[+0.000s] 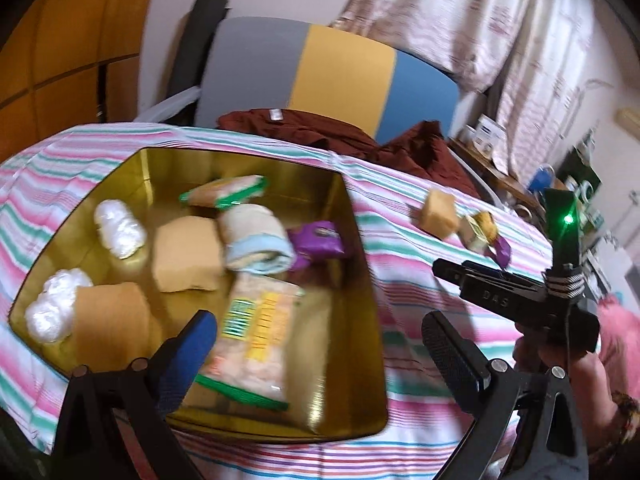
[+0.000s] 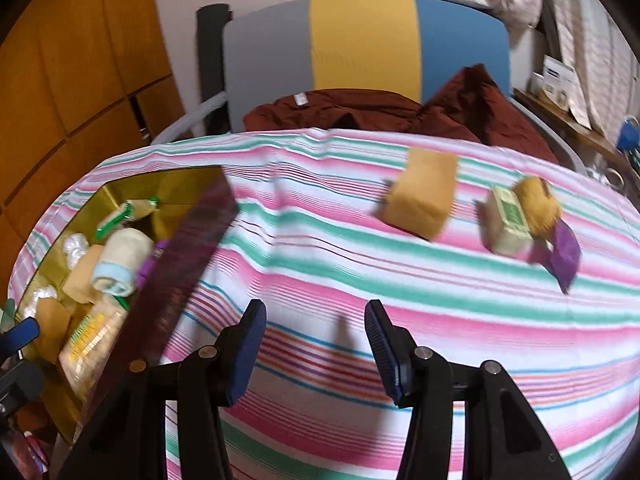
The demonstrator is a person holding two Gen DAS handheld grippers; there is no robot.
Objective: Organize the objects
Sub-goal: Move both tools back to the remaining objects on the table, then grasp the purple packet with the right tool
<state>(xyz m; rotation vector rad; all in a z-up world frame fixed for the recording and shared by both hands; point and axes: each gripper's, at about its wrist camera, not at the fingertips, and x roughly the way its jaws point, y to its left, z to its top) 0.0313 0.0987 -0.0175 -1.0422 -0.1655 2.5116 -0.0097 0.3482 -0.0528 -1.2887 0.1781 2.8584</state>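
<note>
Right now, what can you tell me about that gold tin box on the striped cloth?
The gold tin box is an open, lidless container with shiny gold inner walls and a dark patterned outside, seen from the right wrist. It sits flat on the striped cloth. Inside lie snack packets, tan blocks, white wrapped bundles, a rolled cloth and a purple packet. The left gripper hovers open above it, not touching.

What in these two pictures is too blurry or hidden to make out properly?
- Printing on the snack packet in the gold tin: motion blur, left wrist view.
- Purple wrapper: partly behind the small green box, right wrist view.
- Tin's contents: its near wall hides some, right wrist view.
</note>
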